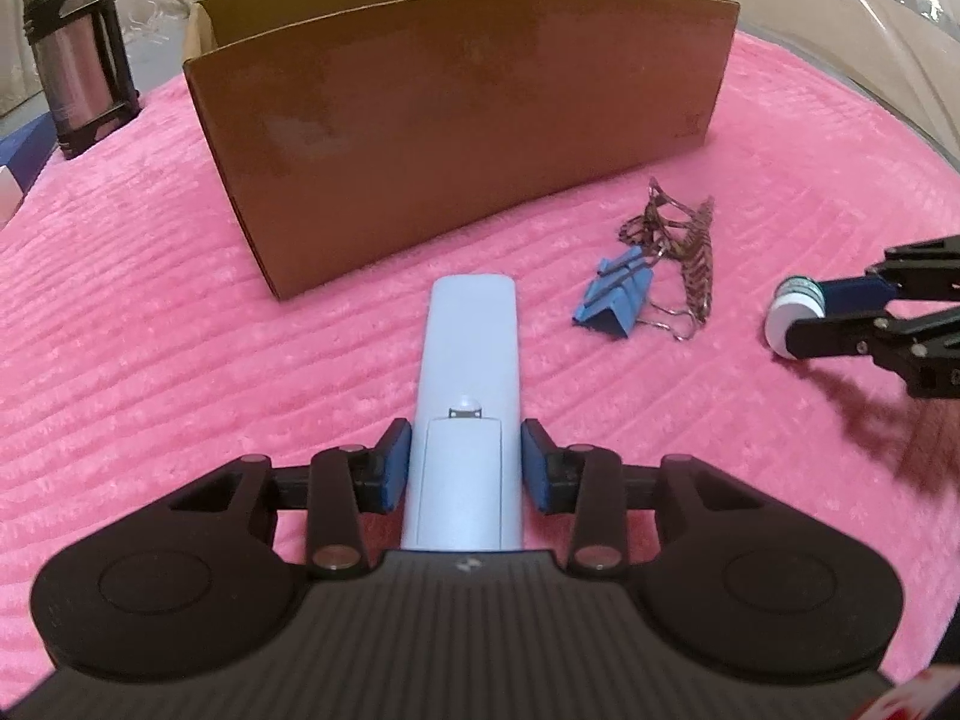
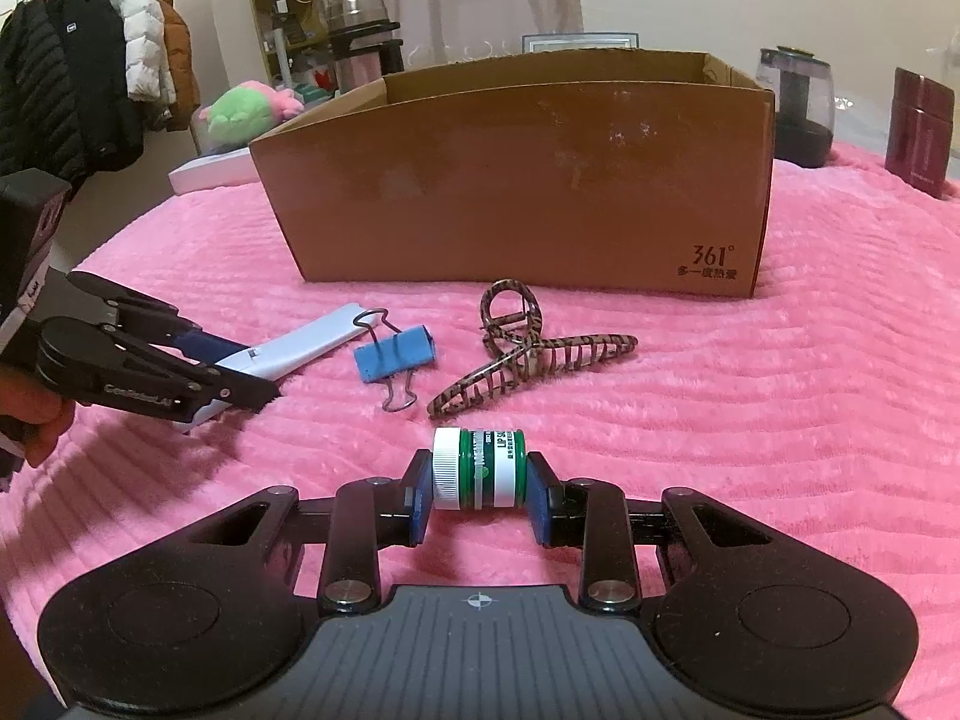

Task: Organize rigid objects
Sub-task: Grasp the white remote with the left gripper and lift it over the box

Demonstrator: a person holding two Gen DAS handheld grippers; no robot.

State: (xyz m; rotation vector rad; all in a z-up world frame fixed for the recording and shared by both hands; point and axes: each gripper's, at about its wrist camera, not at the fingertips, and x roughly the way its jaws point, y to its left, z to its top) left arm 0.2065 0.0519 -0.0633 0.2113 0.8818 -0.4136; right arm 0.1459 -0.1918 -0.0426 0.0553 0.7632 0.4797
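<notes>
Open-topped brown cardboard box (image 2: 516,180) blocking the far side, tall front wall facing both grippers. Directly before that wall: blue metal binder clip (image 2: 396,357) and tortoiseshell plastic claw hair clip (image 2: 528,348) (close together, touching in the left wrist view). Bare pink plush cover (image 2: 810,408) right of the hair clip. Tinted jug (image 2: 801,108) and maroon container (image 2: 921,132) beyond the box's right end.

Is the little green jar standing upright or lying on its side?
On its side: the jar lies level between the right hand-held gripper pads, white cap toward the left.
</notes>
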